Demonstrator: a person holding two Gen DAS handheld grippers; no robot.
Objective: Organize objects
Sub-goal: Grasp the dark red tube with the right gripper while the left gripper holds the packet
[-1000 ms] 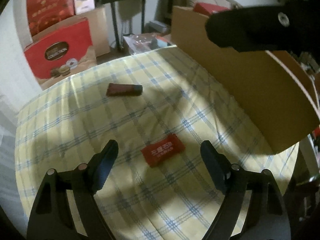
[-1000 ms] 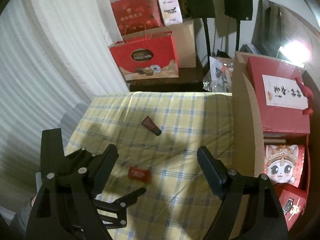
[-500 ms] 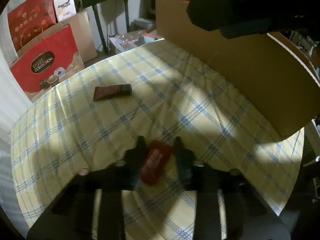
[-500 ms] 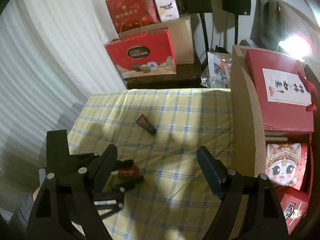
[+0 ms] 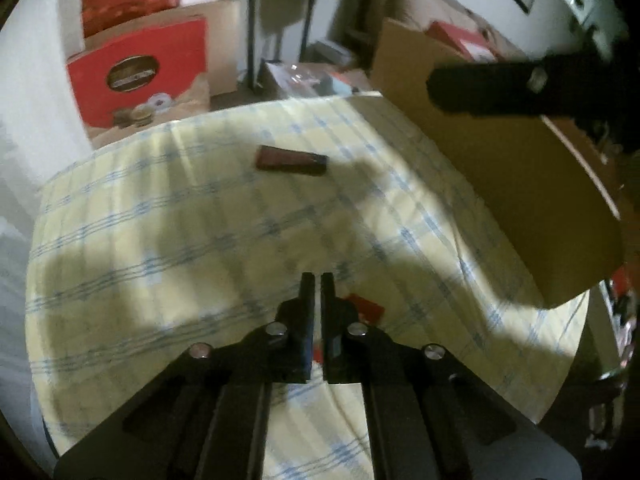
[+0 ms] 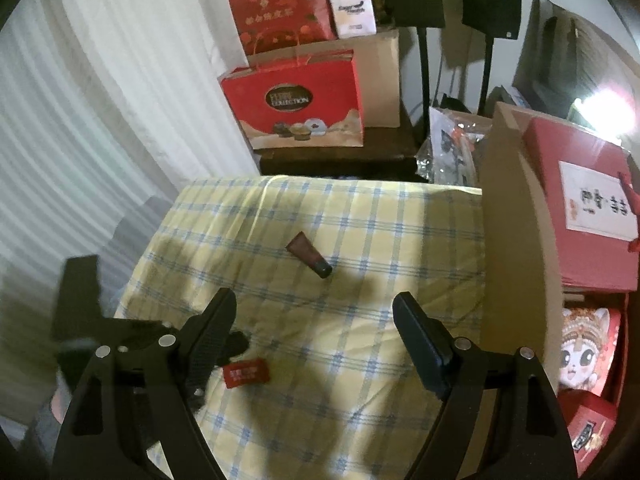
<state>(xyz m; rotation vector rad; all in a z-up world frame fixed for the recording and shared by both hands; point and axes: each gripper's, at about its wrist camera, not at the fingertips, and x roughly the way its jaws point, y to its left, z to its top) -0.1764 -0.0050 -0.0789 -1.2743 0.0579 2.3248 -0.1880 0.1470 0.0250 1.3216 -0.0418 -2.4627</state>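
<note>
Left gripper [image 5: 317,280] had just closed, empty; red packet [image 6: 245,373] lay beside its jaws on the checked cloth [image 6: 360,216]. Right gripper [image 6: 316,312] gaped, empty.

Black left claw [image 5: 316,292], silver screws, matte black right claw [image 6: 314,320]

The packet [image 6: 246,372] lay on the checked cloth [image 6: 360,216], just right of the left gripper [image 5: 317,286] and left of and below the right gripper [image 6: 314,312]. The tube [image 6: 309,255] lay on the cloth ahead of both grippers, between the lines of the right gripper's fingers. The cardboard box [image 6: 516,240] stood at the cloth's right edge, right of both grippers. The gift bag [image 6: 294,106] stood beyond the cloth's far edge, ahead and left.
</note>
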